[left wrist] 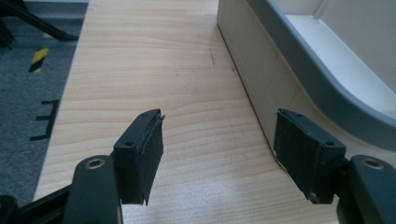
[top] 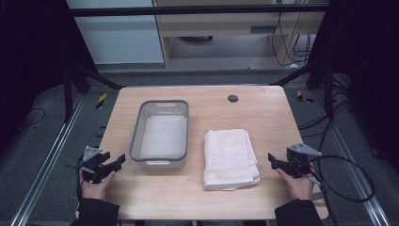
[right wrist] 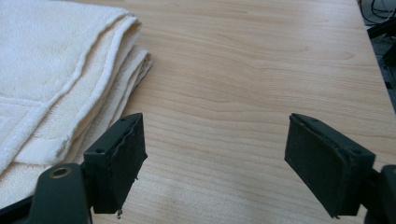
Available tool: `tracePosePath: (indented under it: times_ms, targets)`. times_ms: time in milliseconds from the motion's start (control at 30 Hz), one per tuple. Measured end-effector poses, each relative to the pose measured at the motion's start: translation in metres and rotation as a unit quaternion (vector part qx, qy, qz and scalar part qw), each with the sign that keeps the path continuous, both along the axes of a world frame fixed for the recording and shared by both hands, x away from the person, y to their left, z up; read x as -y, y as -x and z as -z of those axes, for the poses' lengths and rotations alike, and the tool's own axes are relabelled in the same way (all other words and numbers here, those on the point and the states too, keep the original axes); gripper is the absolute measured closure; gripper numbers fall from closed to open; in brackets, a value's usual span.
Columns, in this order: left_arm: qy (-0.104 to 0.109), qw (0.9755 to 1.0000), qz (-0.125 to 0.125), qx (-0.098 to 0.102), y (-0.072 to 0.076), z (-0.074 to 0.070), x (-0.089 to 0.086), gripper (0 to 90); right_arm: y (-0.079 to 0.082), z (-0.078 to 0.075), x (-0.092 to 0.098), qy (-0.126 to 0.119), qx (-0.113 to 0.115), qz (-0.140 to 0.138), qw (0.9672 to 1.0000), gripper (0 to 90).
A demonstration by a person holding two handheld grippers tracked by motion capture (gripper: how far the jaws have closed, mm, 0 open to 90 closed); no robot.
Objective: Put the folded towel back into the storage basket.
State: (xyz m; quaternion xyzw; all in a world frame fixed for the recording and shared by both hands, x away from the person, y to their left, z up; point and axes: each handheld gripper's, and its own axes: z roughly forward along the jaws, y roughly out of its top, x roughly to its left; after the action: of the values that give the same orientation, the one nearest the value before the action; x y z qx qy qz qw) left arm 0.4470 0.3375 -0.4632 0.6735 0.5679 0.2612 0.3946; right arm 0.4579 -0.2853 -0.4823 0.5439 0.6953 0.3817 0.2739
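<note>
Folded towel [top: 229,158], table centre, at nine o'clock of the right gripper [top: 273,161]; bin [top: 160,134] at two o'clock of the left gripper [top: 117,162]; both jaws wide, empty; advisably pinch the towel's near edge squarely.

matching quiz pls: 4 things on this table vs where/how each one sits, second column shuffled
1. folded towel
2. bin
3. left gripper
4. right gripper

a. open, at the table's right edge, beside the towel
b. empty, left of centre
c. lying flat, right of the bin
d. open, at the table's left edge, beside the bin

Pairs: 1-c, 2-b, 3-d, 4-a
</note>
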Motion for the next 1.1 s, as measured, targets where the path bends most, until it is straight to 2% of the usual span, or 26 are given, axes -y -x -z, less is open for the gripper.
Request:
tracePosePath:
  times_ms: [267, 367, 533, 667, 833, 1100]
  targets:
    - [0.004, 0.9999, 0.002, 0.017, 0.006, -0.01, 0.004, 28.6, 0.004, -0.006, 0.0, -0.001, 0.014, 0.0, 0.9999, 20.1]
    - [0.01, 0.9997, 0.002, 0.021, 0.007, -0.013, 0.004, 27.7, 0.005, -0.006, -0.001, -0.001, 0.01, -0.003, 1.0, 20.5]
    - [0.027, 0.9993, 0.005, 0.026, 0.011, -0.019, 0.004, 27.6, 0.005, -0.009, -0.001, -0.002, 0.015, -0.003, 0.9999, 22.3]
    - [0.027, 0.9989, 0.011, 0.036, 0.012, -0.024, 0.008, 27.6, 0.006, -0.011, -0.002, -0.009, 0.018, -0.003, 0.9998, 23.2]
    - [0.034, 0.9982, 0.016, 0.046, 0.014, -0.029, 0.011, 27.3, 0.006, -0.014, -0.003, -0.006, 0.022, -0.01, 0.9997, 24.0]
    - [0.032, 0.9979, 0.027, 0.048, 0.014, -0.034, 0.017, 27.4, 0.006, -0.021, -0.007, -0.016, 0.022, -0.02, 0.9995, 26.5]
